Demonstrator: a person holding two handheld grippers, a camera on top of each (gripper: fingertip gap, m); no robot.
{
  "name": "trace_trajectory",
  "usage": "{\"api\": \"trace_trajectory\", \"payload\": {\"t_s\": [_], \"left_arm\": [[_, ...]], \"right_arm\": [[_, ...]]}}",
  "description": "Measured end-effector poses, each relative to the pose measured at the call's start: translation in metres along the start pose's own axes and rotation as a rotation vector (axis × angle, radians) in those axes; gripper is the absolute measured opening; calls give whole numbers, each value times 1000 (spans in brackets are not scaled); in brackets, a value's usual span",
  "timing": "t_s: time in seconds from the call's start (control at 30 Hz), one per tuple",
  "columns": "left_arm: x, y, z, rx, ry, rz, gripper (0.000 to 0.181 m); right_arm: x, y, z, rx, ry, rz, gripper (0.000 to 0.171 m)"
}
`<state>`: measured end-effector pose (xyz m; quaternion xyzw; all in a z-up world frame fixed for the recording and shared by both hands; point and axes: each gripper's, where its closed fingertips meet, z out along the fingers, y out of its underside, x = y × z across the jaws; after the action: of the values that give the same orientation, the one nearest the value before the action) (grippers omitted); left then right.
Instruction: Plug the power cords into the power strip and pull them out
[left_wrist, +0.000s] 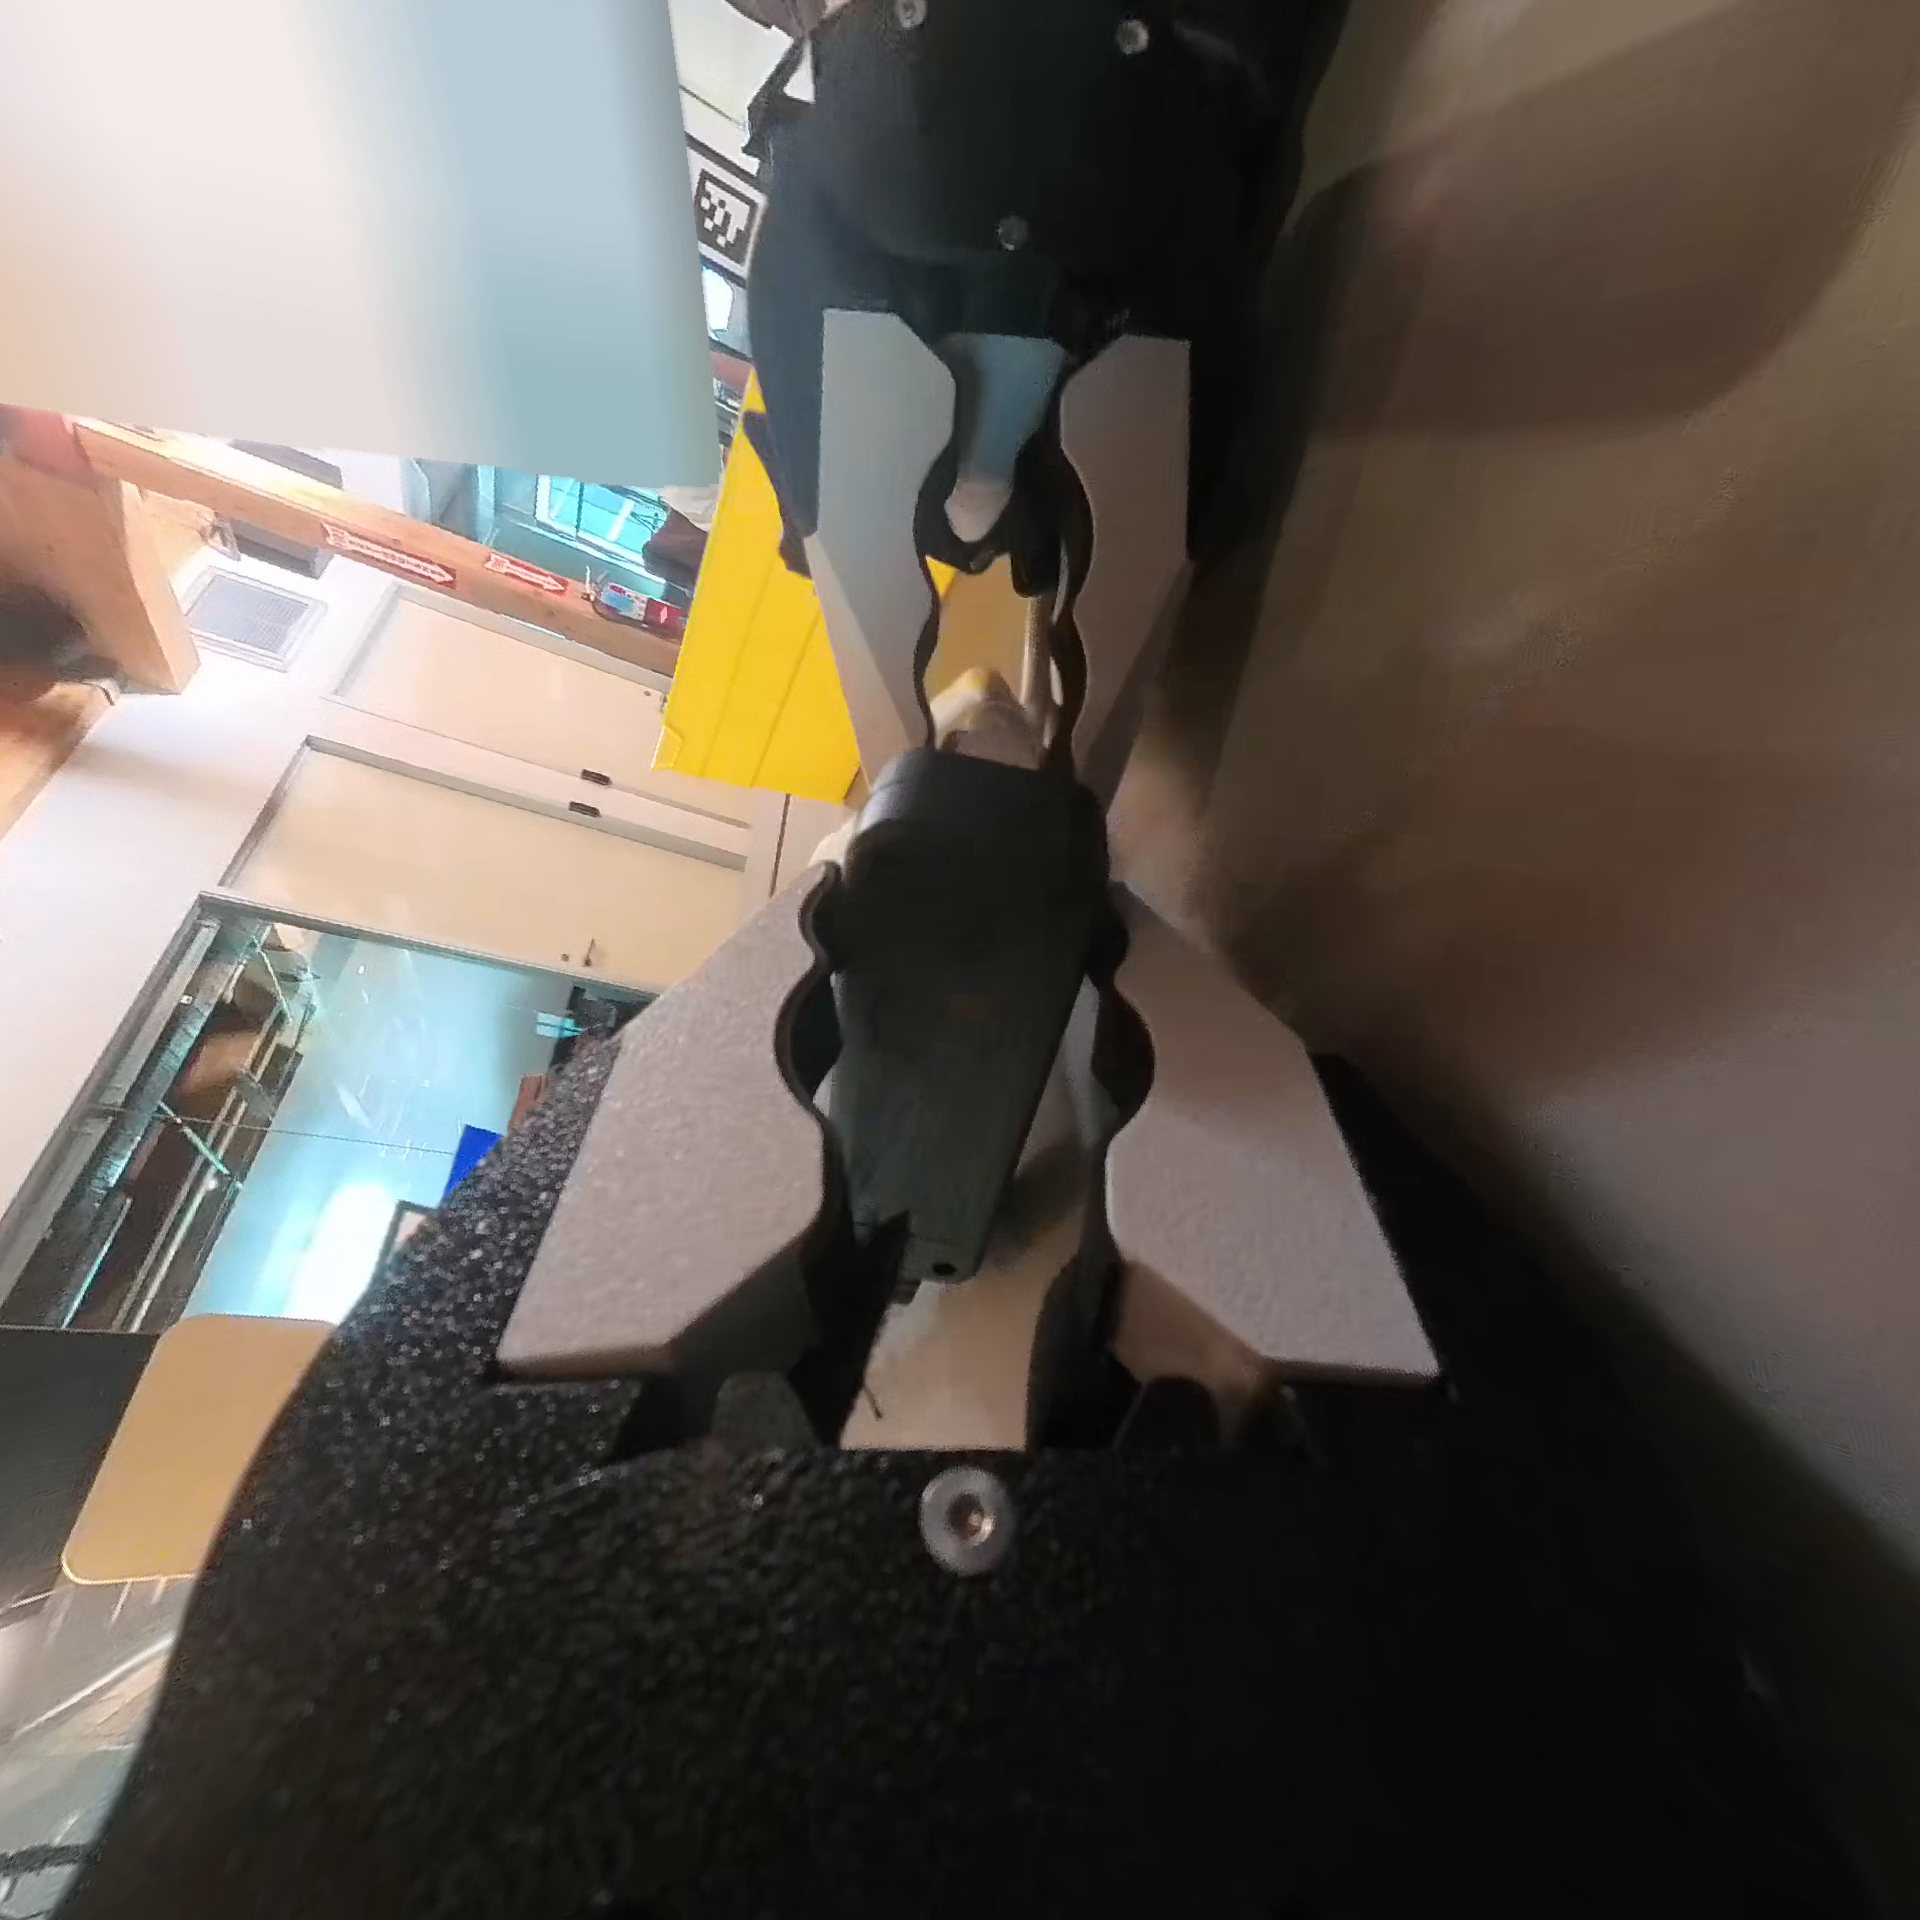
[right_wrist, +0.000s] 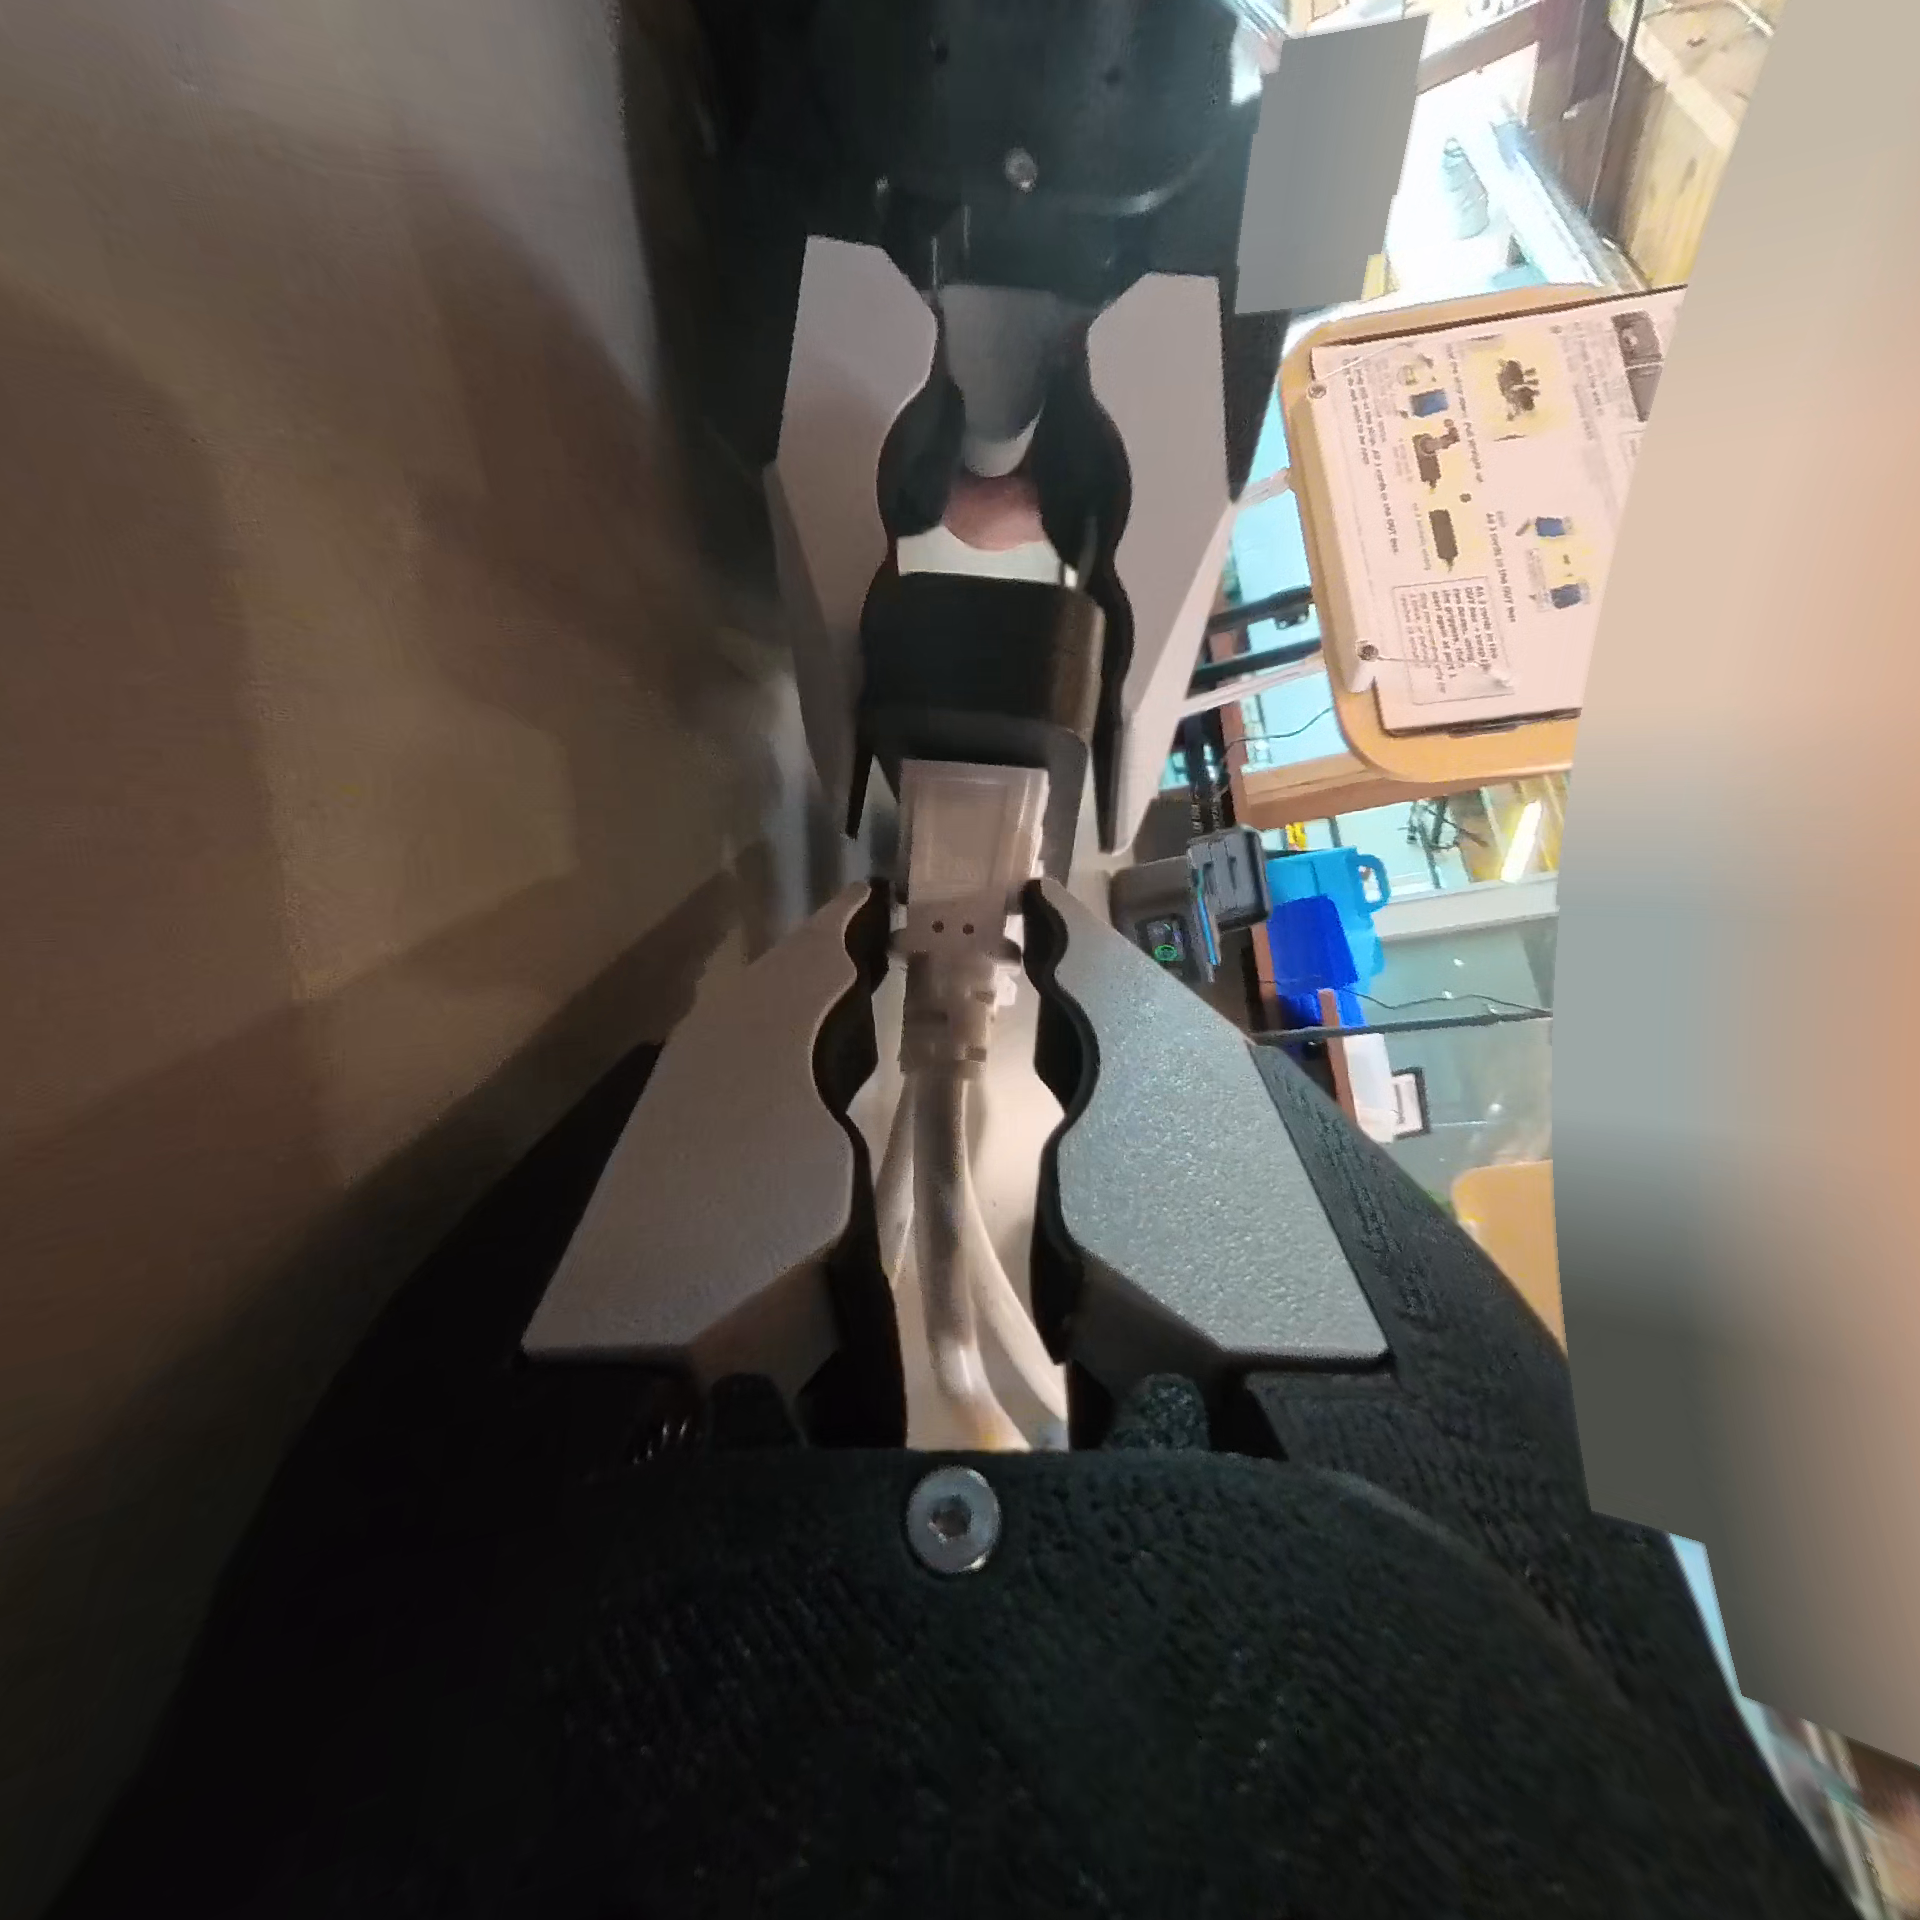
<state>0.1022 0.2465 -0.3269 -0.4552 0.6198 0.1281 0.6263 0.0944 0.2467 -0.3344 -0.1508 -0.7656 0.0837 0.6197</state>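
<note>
In the left wrist view my left gripper is shut on a black tapered socket block. The right gripper faces it head-on, with a white plug just beyond the block. In the right wrist view my right gripper is shut on the white plug. Its white cable runs back between the fingers. The plug's front end sits against the black block, which the left gripper holds. The prongs are hidden.
A beige surface runs close along one side of both grippers and also shows in the right wrist view. A yellow bin stands behind. A wooden board with a printed sheet and blue objects lie beyond.
</note>
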Motion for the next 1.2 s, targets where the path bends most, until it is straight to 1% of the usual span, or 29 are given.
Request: {"api": "trace_trajectory", "payload": {"t_s": [0.07,0.13,0.17,0.23,0.27,0.4,0.47,0.53,0.63,0.7,0.77,0.8,0.83,0.87,1.0,1.03,1.07,1.1,1.13,1.2], "left_arm": [[-4,1,-1,-3,-24,-11,46],[-14,3,-5,-2,-75,-54,50],[-15,2,-7,9,-74,-85,61],[-15,3,-12,4,-70,-141,89],[-18,4,-15,-4,-88,-161,95],[-26,-3,-34,18,-171,-213,131],[-27,-8,-42,33,-186,-237,139],[-33,-14,-48,71,-216,-258,144],[-47,-13,-51,107,-266,-356,159],[-60,-7,-54,135,-305,-450,159],[-72,-2,-60,157,-350,-531,159],[-77,1,-63,165,-376,-556,159],[-82,3,-66,169,-402,-570,159],[-85,6,-68,164,-423,-579,159],[-91,24,-71,81,-491,-589,158],[-93,30,-72,47,-514,-594,161],[-95,38,-74,11,-540,-605,154],[-96,45,-77,-25,-569,-623,156],[-98,49,-82,-43,-599,-651,159],[-98,46,-88,-31,-618,-703,157]], "right_arm": [[1,2,1,-11,12,24,26],[6,6,1,-16,22,89,48],[8,9,0,-30,22,111,58],[13,13,-4,-60,61,105,72],[14,13,-7,-72,84,88,76],[11,2,-19,-112,141,41,82],[10,-4,-23,-136,163,60,83],[12,-13,-27,-116,195,90,83],[30,-15,-36,-90,304,124,84],[45,-11,-41,-78,372,201,93],[56,-9,-44,-51,419,296,120],[59,-6,-45,-58,433,322,130],[60,-2,-44,-75,442,334,137],[60,3,-44,-104,450,332,139],[65,17,-48,-207,508,338,137],[67,20,-50,-225,524,361,134],[67,19,-52,-228,533,391,131],[66,18,-53,-229,537,421,126],[64,18,-53,-241,534,442,122],[57,17,-52,-275,511,459,118]]}}
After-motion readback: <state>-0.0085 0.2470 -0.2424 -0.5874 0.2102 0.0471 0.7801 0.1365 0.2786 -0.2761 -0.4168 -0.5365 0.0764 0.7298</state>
